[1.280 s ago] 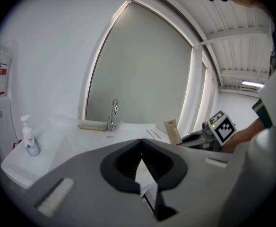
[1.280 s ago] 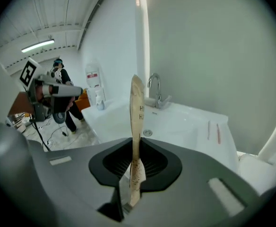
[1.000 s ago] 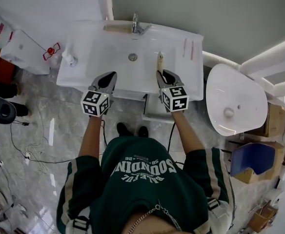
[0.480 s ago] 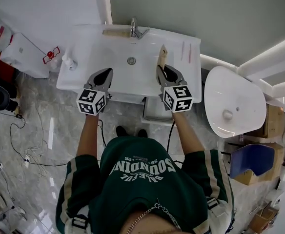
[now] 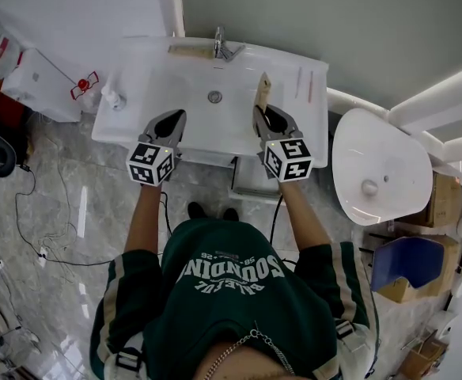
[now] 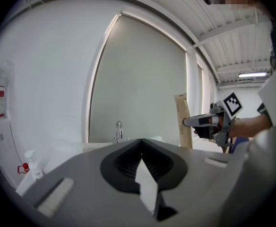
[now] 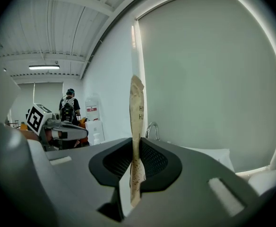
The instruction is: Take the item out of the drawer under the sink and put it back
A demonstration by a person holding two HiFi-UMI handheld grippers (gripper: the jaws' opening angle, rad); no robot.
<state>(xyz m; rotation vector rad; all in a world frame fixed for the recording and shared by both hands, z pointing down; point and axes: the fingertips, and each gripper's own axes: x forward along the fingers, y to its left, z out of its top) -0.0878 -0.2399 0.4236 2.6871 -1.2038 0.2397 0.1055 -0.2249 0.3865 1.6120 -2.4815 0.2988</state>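
While the paper packet (image 7: pixel 136 112) stood clamped in my right gripper (image 7: pixel 135 148), I counted the take-out as done and the put-back as yet to come.
The right gripper's jaws were pinched on the lower part of the flat tan packet, which stood upright above the front of the white sink (image 5: pixel 176 77), clear of the basin. My left gripper (image 6: pixel 142 148) hung beside it over the sink's front edge, its jaws closed together on nothing. Below the sink the drawer (image 5: pixel 255 182) appeared to stand pulled out, though I could not see inside it. As I judged it, what remained was to lower the packet into that drawer, let it go, and push the drawer shut; nothing in view showed any of that begun.
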